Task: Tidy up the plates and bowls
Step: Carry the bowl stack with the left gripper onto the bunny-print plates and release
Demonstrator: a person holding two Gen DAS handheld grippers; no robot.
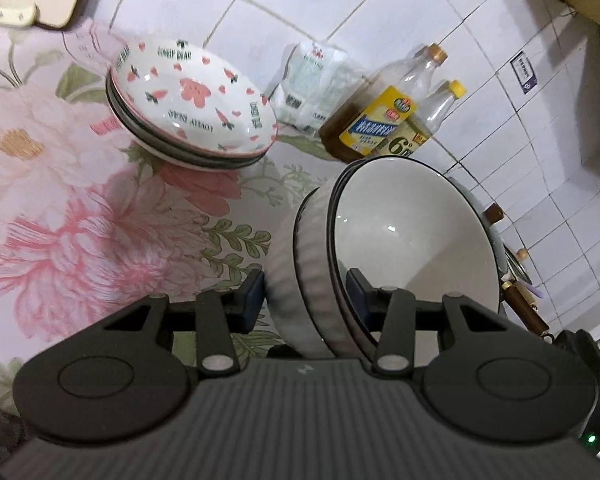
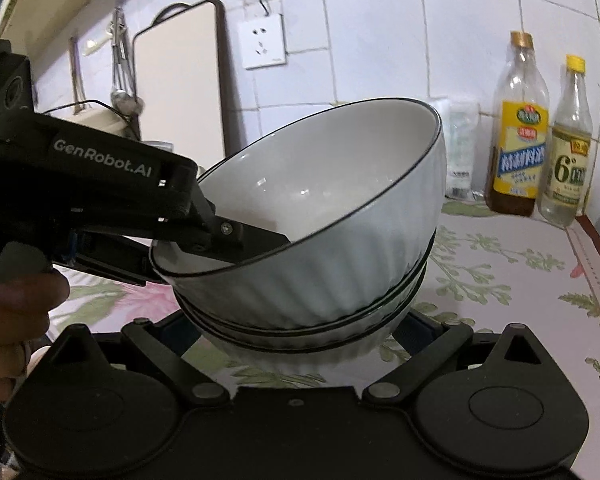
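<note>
Floral worktop (image 1: 80, 208): left claw (image 1: 306, 296) gripping top bowl (image 2: 320, 208) rim, tilting onto stack directly ahead (right claw (image 2: 296, 326) spread apart).

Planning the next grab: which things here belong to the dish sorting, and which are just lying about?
Job:
top ribbed white bowl, tilted, in left gripper
nested ribbed bowls below
right gripper
stacked bear-print plates

Lying about:
two sauce bottles
plastic packet
cutting board
wall socket

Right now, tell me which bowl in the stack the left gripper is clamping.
The top bowl: the left gripper pinches its rim, one finger inside, tilting it up off the bowls nested beneath.
</note>
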